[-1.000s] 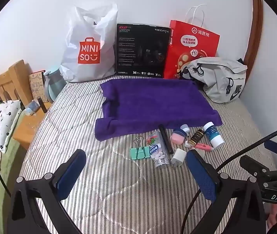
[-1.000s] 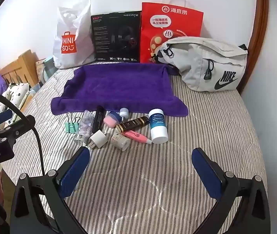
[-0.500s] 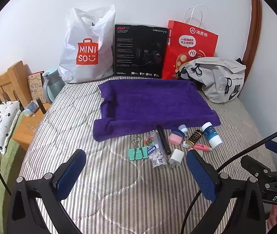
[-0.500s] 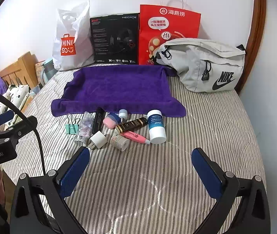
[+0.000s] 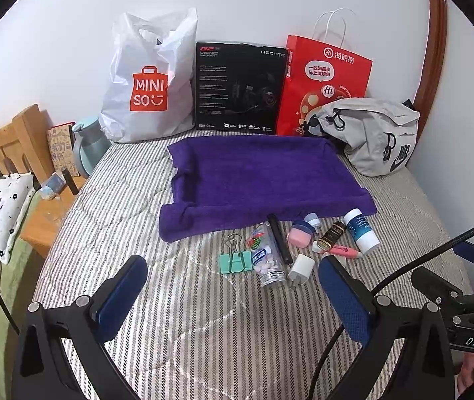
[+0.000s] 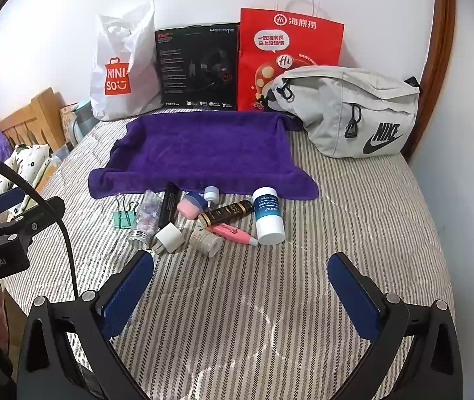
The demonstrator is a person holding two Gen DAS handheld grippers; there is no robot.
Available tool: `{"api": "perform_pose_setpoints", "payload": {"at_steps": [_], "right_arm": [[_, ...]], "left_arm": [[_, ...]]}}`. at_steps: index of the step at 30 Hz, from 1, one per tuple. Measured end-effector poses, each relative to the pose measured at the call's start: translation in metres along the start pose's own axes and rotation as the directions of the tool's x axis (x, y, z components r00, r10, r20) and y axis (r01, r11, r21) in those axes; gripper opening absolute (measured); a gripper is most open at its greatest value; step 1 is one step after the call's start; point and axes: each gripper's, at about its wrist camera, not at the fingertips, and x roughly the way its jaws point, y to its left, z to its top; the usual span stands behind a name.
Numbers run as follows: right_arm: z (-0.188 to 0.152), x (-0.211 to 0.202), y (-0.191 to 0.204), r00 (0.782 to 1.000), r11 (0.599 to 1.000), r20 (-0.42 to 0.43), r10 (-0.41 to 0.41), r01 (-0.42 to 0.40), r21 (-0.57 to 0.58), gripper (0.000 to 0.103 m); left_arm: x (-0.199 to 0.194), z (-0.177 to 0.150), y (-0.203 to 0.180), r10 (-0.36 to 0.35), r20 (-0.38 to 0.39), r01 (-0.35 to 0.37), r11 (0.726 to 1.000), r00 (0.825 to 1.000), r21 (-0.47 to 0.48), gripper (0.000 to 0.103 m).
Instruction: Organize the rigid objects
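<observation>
A purple towel lies spread on the striped bed. Along its near edge sits a cluster of small items: a green binder clip, a clear pill bottle, a black tube, a white charger plug, a pink jar, a dark brown bottle, a pink tube and a white bottle with a blue label. My left gripper hovers open just short of the clip and plug. My right gripper is open and empty, nearer than the cluster.
Against the wall stand a white Miniso bag, a black headset box and a red paper bag. A grey Nike waist bag lies at the back right. A wooden nightstand and headboard are at the left.
Both views shifted only slightly; the scene has drifted a little in frame. No object moved and both grippers stayed open.
</observation>
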Motion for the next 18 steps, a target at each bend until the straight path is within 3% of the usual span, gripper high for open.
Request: {"api": "perform_pose_setpoints", "payload": {"at_steps": [18], "right_arm": [[-0.0009, -0.0019, -0.0003, 1.000, 1.000, -0.002, -0.013, 0.013, -0.008, 0.103]], "left_arm": [[-0.0010, 0.0006, -0.0020, 0.000, 0.002, 0.000, 1.000, 1.000, 0.002, 0.103]]}}
